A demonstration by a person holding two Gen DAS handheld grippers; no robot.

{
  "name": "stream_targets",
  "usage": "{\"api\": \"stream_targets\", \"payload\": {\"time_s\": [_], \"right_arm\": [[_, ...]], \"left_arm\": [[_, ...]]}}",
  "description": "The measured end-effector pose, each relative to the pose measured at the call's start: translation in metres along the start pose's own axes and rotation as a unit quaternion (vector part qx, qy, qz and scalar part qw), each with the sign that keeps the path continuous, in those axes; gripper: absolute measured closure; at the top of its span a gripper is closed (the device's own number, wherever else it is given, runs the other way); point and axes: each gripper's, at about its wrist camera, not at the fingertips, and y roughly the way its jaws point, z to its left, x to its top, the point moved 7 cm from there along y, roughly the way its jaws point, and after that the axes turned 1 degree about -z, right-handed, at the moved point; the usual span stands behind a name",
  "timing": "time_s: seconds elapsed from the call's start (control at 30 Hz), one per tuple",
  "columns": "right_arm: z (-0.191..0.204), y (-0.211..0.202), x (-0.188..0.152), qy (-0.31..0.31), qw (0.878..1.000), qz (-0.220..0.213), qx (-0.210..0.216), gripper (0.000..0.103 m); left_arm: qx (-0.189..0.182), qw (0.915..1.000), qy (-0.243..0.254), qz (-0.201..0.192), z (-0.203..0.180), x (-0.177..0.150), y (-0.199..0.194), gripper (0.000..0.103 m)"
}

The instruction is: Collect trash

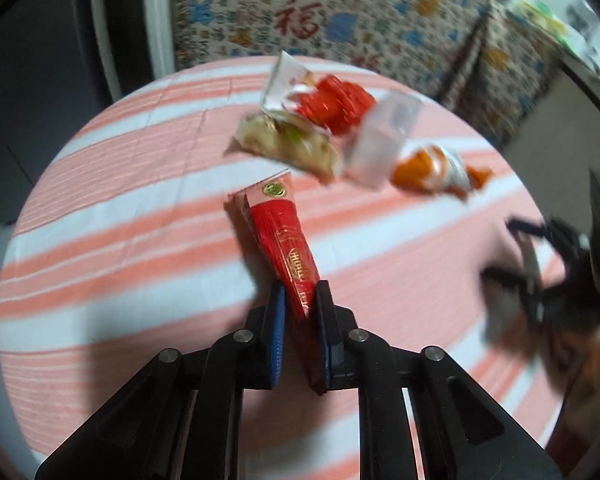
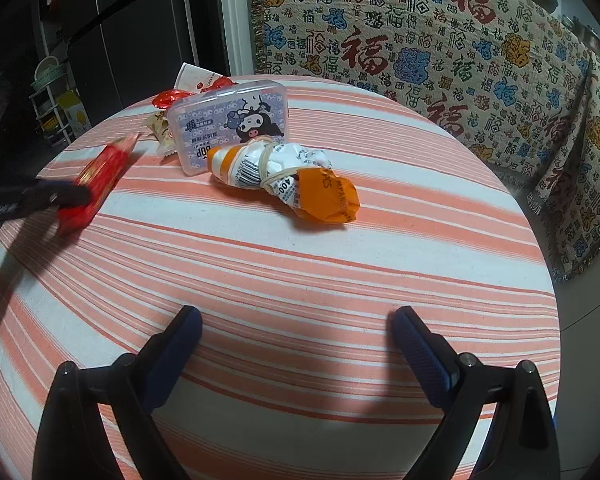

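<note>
A long red packet (image 1: 284,232) is pinched near its lower end between the blue pads of my left gripper (image 1: 300,288), over the striped tablecloth (image 1: 140,220). The right wrist view shows that packet (image 2: 100,176) at far left with the left gripper (image 2: 60,196) blurred around it. My right gripper (image 2: 296,316) stands open over bare cloth, nothing between its fingers. Beyond it lie an orange and white crumpled wrapper (image 2: 288,180), a clear cartoon-printed plastic case (image 2: 228,120), a red wrapper (image 2: 168,98) and a beige wrapper (image 2: 160,128).
The round table (image 2: 340,280) wears a pink and white striped cloth. A blanket printed with characters (image 2: 420,40) hangs behind it, to the back and right. A dark cabinet and a small rack (image 2: 56,92) stand at the back left.
</note>
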Motion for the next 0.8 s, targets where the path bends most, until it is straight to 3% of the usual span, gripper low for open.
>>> {"api": "stream_targets", "payload": {"time_s": [0.07,0.1,0.13,0.17,0.33,0.43,0.53,0.6,0.7,0.73,0.8], "right_arm": [[-0.004,-0.005,0.002,0.013,1.0,-0.009,0.019,0.005],[-0.007,-0.007,0.004,0.016,0.999,-0.014,0.024,0.005],[-0.011,-0.01,0.009,0.011,0.999,-0.023,0.022,0.005],[-0.014,-0.013,0.016,-0.004,0.999,-0.03,0.016,0.005],[-0.01,0.005,0.049,-0.099,0.995,0.003,0.016,0.005],[-0.007,0.02,0.067,-0.126,0.992,0.008,0.023,0.006],[0.003,0.025,0.067,-0.104,0.989,0.041,0.1,0.049],[0.016,0.017,0.057,-0.098,0.985,0.058,0.132,0.049],[0.044,-0.006,0.034,-0.088,0.969,0.094,0.211,0.05],[0.05,-0.015,0.029,-0.09,0.969,0.091,0.213,0.048],[0.05,-0.022,0.029,-0.095,0.976,0.073,0.184,0.034]], "left_arm": [[-0.001,1.0,-0.006,-0.007,-0.002,-0.007,-0.003,0.064],[-0.003,0.9998,-0.014,-0.012,-0.003,-0.008,0.0,0.036],[0.003,0.9997,-0.018,-0.018,-0.003,-0.009,0.002,0.017],[0.014,0.9995,-0.02,-0.022,-0.004,-0.012,0.005,0.014],[0.072,0.9969,0.0,-0.031,-0.014,-0.015,0.015,0.014],[0.084,0.9955,-0.01,-0.042,-0.009,-0.014,0.016,0.014],[0.093,0.9947,-0.012,-0.042,-0.002,-0.02,0.012,0.014],[0.097,0.9943,-0.015,-0.042,0.005,-0.024,0.009,0.013],[0.103,0.9935,-0.026,-0.042,0.014,-0.031,0.004,0.013],[0.102,0.9935,-0.028,-0.043,0.015,-0.032,0.003,0.013],[0.1,0.9935,-0.03,-0.045,0.015,-0.032,0.003,0.015]]}}
